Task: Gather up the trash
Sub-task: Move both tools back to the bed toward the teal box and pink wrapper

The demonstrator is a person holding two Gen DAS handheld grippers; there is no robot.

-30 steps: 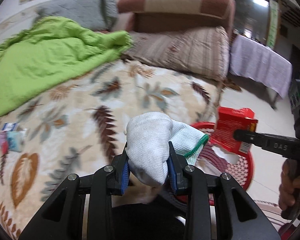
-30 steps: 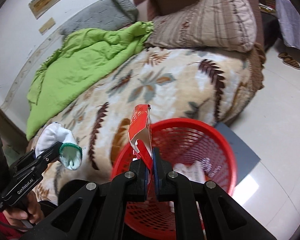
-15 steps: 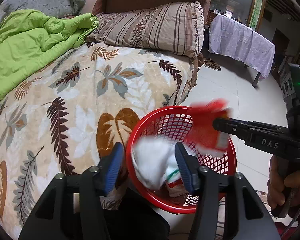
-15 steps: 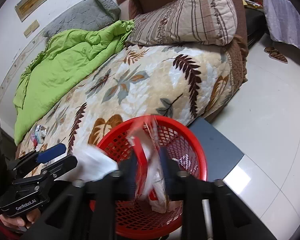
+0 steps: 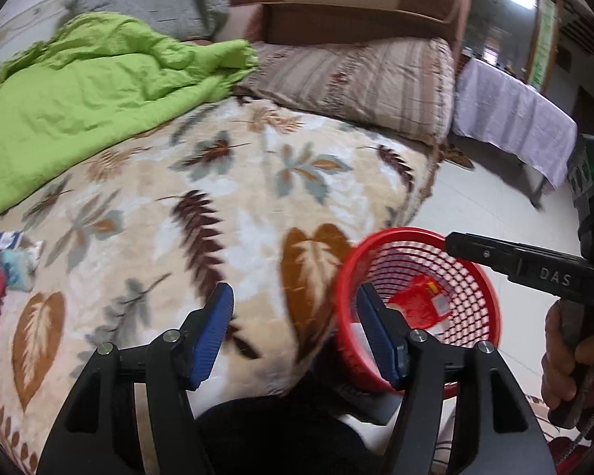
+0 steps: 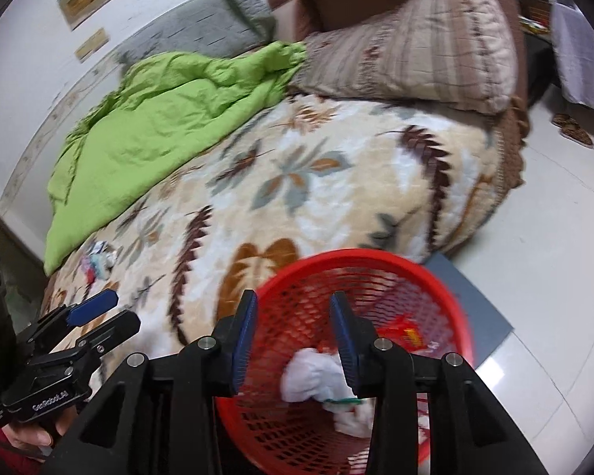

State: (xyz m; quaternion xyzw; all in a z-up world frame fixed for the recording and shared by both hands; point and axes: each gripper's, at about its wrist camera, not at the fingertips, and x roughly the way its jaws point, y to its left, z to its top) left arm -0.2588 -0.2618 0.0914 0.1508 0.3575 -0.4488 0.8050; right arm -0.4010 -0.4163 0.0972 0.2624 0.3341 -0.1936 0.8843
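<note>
Now sock (image 6: 311, 374) & wrapper (image 6: 402, 326) in basket (image 6: 360, 261)

The red mesh trash basket (image 6: 435, 277) stands upright on the floor against the bed's edge, holding a crumpled white sock (image 6: 313, 374) with green trim and a red wrapper (image 5: 414, 303) — more small colorful scraps (image 5: 10, 267) lie on the bed.

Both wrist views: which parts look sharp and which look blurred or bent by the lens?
Left wrist view: the black fingers with blue pads are sharp, the leaf-patterned blanket and red mesh basket are motion-smeared, and straight edges bow toward the dark fisheye corners. Right wrist view: fingers are crisp, the basket rim and green quilt are soft, with glare on the floor tiles.
</note>
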